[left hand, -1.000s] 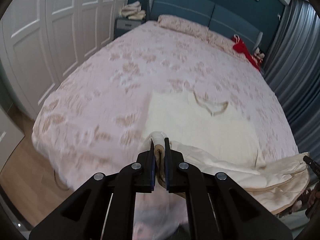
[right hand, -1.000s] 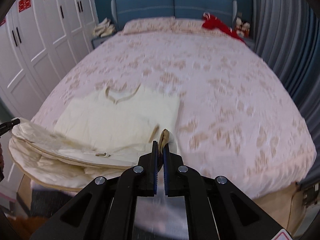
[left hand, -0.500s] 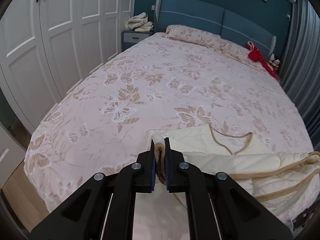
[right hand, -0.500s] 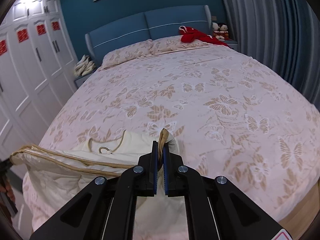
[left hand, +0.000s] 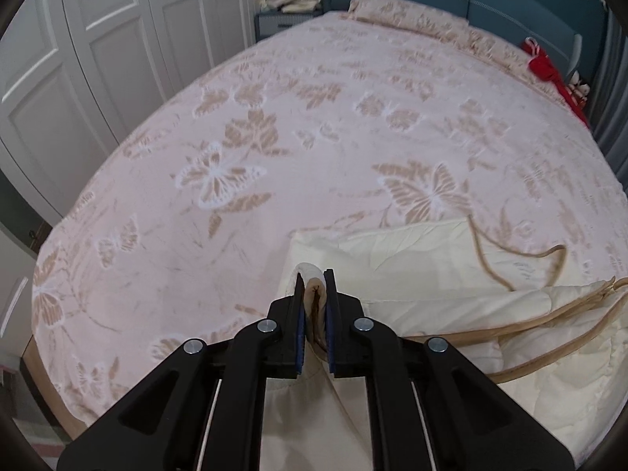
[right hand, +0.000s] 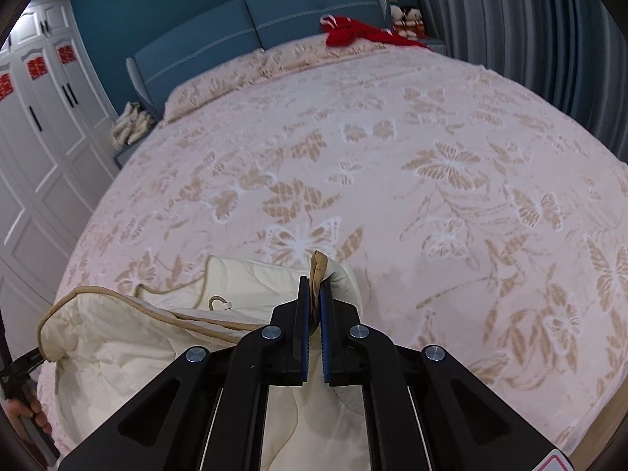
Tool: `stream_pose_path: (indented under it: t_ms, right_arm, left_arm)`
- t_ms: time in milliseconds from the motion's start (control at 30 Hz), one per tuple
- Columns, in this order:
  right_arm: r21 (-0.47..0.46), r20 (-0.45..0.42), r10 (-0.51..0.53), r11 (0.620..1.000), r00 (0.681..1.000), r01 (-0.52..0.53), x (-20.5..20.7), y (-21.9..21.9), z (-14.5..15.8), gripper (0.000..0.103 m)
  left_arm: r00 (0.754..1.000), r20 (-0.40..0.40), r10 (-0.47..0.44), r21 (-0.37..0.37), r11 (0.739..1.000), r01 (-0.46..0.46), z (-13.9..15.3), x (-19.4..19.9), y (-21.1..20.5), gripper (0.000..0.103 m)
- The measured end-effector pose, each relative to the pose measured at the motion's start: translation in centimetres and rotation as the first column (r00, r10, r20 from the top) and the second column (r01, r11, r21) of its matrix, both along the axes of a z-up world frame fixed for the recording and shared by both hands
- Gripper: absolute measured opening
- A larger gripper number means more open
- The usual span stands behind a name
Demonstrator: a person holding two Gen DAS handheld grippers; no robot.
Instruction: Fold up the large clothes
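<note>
1. L tongs (left hand: 314, 274) pinch a bunched edge of the cream quilted garment (left hand: 431, 259), tan binding caught btwn the blue pads, jaws nearly together
2. R tongs (right hand: 313, 280) pinch another edge of the same garment (right hand: 251, 282), tan trim sticking up above the pads, jaws nearly together
3. Garment lies at the near end of the bed (left hand: 314, 125), partly folded over itself; a doubled layer w/ tan piping sags btwn the two tongs, lower layer flat on the bedspread w/ the neckline trim showing
4. Small hanging loop (right hand: 219, 303) visible at the neckline in R wrist view
5. Bedspread is pink w/ tan butterfly print; blue headboard (right hand: 255, 27) at the far end, red cloth (right hand: 353, 31) by the pillows
6. White wardrobe doors (left hand: 98, 39) along one side, grey curtains (right hand: 530, 19) on the other
7. Person's fingers (right hand: 33, 412) on the other handle at lower L edge of R wrist view
</note>
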State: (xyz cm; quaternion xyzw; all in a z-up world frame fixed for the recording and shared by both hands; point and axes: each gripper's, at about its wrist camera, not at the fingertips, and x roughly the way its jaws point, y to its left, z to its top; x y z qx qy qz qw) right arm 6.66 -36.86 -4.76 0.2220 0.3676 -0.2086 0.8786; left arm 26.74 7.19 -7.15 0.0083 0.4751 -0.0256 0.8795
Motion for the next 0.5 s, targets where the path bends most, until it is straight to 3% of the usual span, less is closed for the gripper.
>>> stream_pose_path:
  t_ms: [400,467,500]
  right_arm:
    - [0.007,-0.102,-0.004,1.0,0.995,0.005,2.8,-1.2,-4.8,0.006]
    - [0.025,-0.079,-0.007,1.0,0.997,0.009,2.5,-1.5,-4.2,0.012]
    - [0.024,-0.065,-0.013,1.0,0.998,0.014,2.3,-1.6,-3.6,0.024]
  left_arm:
    - [0.999,-0.046,-0.019,0.077,0.997,0.022,-3.5,1.6,-1.8,0.012]
    - [0.999,-0.043,-0.023,0.065,0.998,0.026,-3.2,1.3,-1.6,0.013]
    - [0.999,-0.041,-0.021,0.05,0.998,0.023,-2.7,1.1,-1.3,0.015]
